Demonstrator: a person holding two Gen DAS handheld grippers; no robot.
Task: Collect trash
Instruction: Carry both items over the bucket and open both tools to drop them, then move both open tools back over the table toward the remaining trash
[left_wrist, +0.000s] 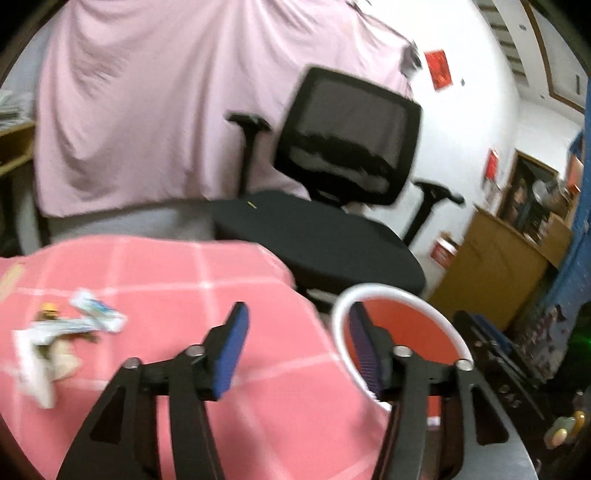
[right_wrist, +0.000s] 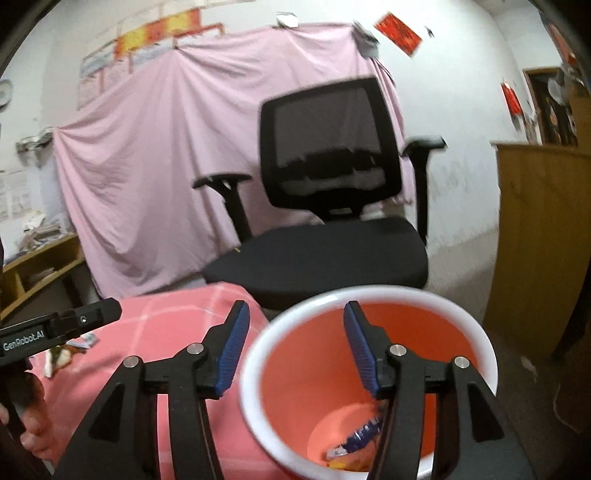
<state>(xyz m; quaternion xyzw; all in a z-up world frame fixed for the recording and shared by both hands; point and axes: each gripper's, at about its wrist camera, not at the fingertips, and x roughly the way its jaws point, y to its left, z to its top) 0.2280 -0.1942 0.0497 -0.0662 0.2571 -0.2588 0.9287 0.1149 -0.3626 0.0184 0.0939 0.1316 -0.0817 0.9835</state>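
- The left tongs (left_wrist: 295, 347) stand part open with nothing between the blue pads; one pad hangs over the pink checked cloth and the other sits at the near rim of the bin.
- The right tongs (right_wrist: 295, 347) are also part open and empty, straddling the bin's white rim, with one pad outside it and one over the orange inside.
- The bin (right_wrist: 476, 332), an orange bucket with a white rim, stands just beside the edge of the table (left_wrist: 229, 266) that the pink cloth covers; everything else is placed from it.
- Inside the bin, at the bottom, lie wrappers (right_wrist: 360, 437), one blue and white and something yellow-orange beneath, so I judge part of the collecting done.
- Away from the bin, across the cloth, a loose pile of trash (left_wrist: 66, 328) remains: white and blue wrappers and crumpled scraps, well apart from both tongs. That is what is left.
- Beyond the bin stands a black office chair (right_wrist: 328, 184), with a pink sheet (right_wrist: 166, 147) hung on the wall behind it.
- Only the right wrist view looks down into the bin and shows its contents, plus the left device's black body and the person's hand (right_wrist: 35, 424) holding it.
- Only the left wrist view shows the leftover pile clearly; the other catches just its edge.
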